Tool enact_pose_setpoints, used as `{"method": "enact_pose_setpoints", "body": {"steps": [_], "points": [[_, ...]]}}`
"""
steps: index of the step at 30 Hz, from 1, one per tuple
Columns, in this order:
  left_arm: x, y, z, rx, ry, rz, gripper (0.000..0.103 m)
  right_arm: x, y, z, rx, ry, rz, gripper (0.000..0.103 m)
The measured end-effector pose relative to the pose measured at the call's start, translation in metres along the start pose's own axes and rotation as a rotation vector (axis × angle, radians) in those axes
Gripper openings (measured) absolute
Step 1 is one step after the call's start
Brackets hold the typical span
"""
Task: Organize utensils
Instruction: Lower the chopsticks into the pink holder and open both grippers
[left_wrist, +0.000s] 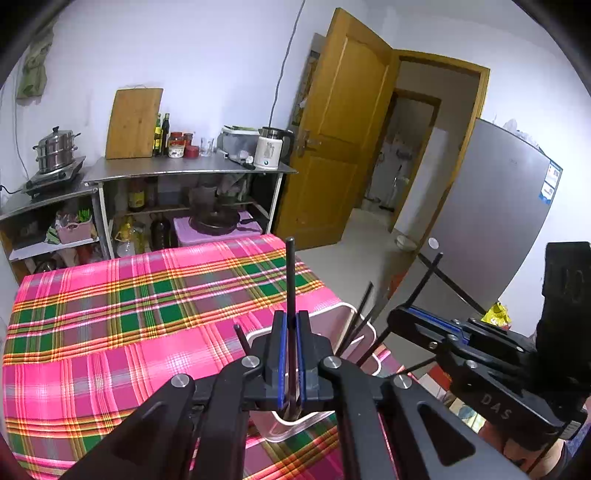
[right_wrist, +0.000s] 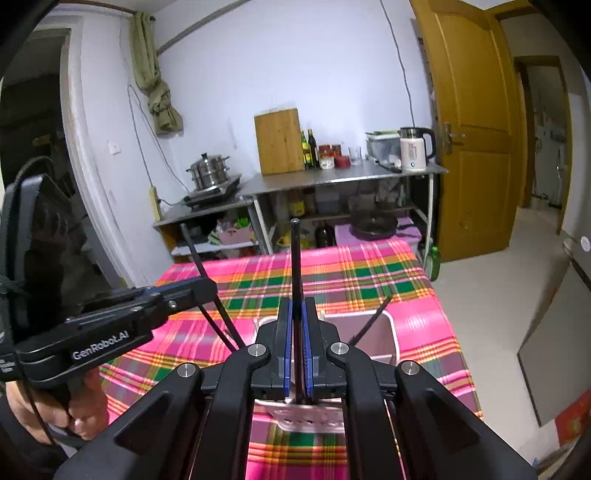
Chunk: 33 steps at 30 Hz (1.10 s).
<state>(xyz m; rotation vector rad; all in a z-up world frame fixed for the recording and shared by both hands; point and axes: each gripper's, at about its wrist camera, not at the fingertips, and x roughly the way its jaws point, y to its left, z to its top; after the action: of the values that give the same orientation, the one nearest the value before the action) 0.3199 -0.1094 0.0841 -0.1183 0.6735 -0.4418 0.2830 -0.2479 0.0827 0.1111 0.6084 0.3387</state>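
In the left wrist view, the left gripper (left_wrist: 291, 332) is seen with its blue-padded fingers (left_wrist: 282, 354) clamped on a thin black chopstick (left_wrist: 290, 277), which stands upright between them, its top end well above the fingertips. Just behind and below the fingers, a pale pink rectangular plastic holder (left_wrist: 345, 314) stands on the surface covered by a pink, green and yellow plaid cloth (left_wrist: 129, 314). Several more black chopsticks (left_wrist: 360, 314) lean out of the holder toward the right. The right gripper (left_wrist: 410, 314) is visible at the right, closed on another black chopstick (left_wrist: 424, 282).

In the right wrist view, the right gripper (right_wrist: 296, 314) is closed with its blue pads (right_wrist: 306, 332) on a black chopstick (right_wrist: 295, 258) held upright over the pink holder (right_wrist: 388, 332). At the left, the left gripper (right_wrist: 207, 288) is held by a hand (right_wrist: 77, 410) and is clamped on a slanted black chopstick (right_wrist: 195, 258). One chopstick (right_wrist: 373, 319) leans against the holder's far right side.
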Motion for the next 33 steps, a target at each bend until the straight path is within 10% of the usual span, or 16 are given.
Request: {"method": "enact_pose_setpoints", "body": {"steps": [33], "points": [[-0.081,-0.003,-0.054,0.0,-0.072,0.013,0.009,-0.062,0.02,-0.039,-0.003,-0.04,-0.035,0.014]]}}
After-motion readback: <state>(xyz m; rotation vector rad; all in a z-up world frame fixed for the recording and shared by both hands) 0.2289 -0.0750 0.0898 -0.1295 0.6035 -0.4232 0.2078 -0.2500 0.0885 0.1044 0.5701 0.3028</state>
